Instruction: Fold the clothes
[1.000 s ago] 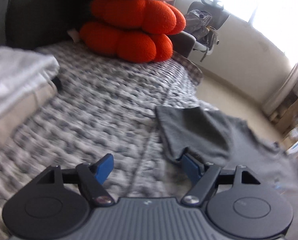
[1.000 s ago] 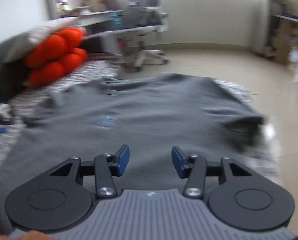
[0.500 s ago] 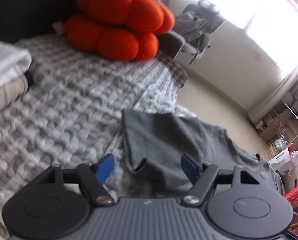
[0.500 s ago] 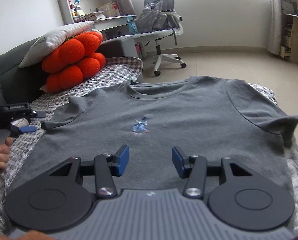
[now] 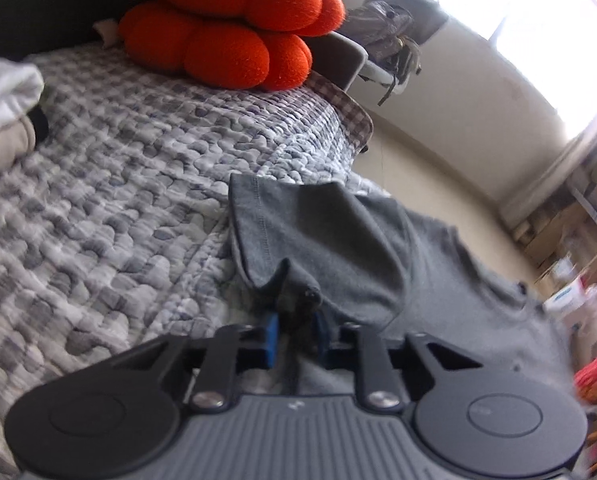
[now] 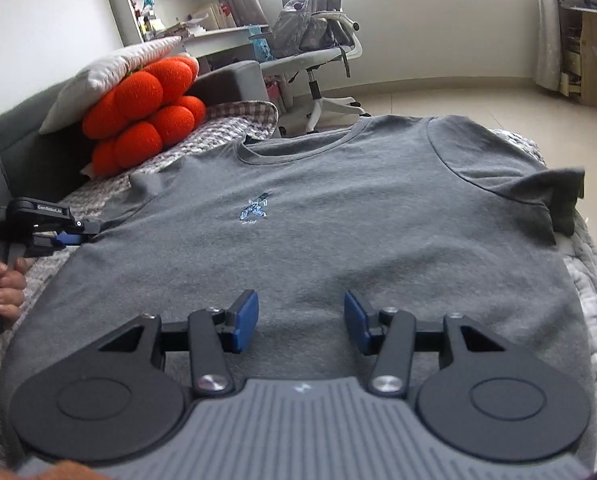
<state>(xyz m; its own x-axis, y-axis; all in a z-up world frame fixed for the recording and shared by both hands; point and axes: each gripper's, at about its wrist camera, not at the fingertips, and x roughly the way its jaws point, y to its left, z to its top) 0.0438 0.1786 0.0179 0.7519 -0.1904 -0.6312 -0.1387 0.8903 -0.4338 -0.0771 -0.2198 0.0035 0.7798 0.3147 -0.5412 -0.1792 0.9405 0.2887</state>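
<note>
The right tool (image 6: 300, 322) hovers low over the hem end of the grey T-shirt (image 6: 318, 220), its blue pads set apart with nothing between them. The T-shirt lies front up and spread flat on the quilted bed cover (image 5: 118, 184), neckline toward the far edge, a small blue motif (image 6: 254, 212) on the chest. At the shirt's left sleeve (image 5: 298, 232), the left tool (image 5: 294, 334) is closing, its pads nearly together with a bunched fold of sleeve fabric pinched between them; a hand (image 6: 6, 284) grips its handle. The right sleeve is curled up at its end. Beyond the shirt, an orange cushion (image 6: 142, 112) rests against the grey headboard under a pale pillow (image 6: 106, 76). Farther off stands an office chair (image 6: 318, 40) with a bag slung on it.
</note>
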